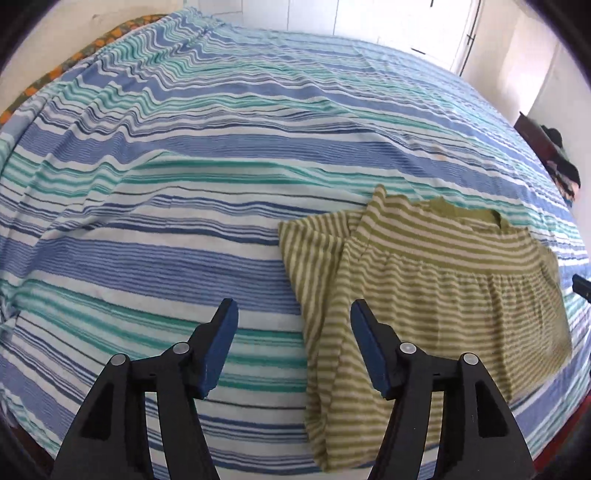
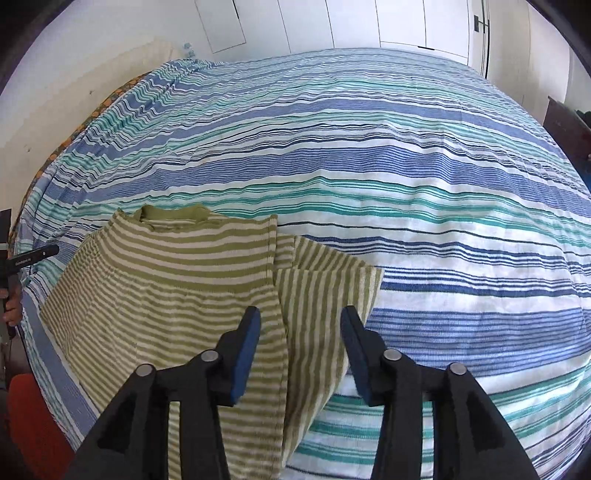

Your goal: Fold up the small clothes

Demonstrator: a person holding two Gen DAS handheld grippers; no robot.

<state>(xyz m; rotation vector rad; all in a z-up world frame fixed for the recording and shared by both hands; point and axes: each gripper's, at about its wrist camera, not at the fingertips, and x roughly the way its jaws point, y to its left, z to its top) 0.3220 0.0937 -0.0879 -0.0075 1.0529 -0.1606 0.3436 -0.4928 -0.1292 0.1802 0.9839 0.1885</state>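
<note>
Blue-striped bedspread (image 1: 221, 155) on bed, white cupboard doors (image 2: 332, 26) behind

small white lettering on the black tool (image 2: 31, 257) at left edge, too blurred to read

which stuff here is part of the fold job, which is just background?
Job:
- green striped garment, lying on the bed with both sleeves folded in
- left gripper, open, empty
- right gripper, open, empty

Background:
- blue striped bedspread
- dark clothes pile at the bed's far edge
- white cupboard doors
</note>
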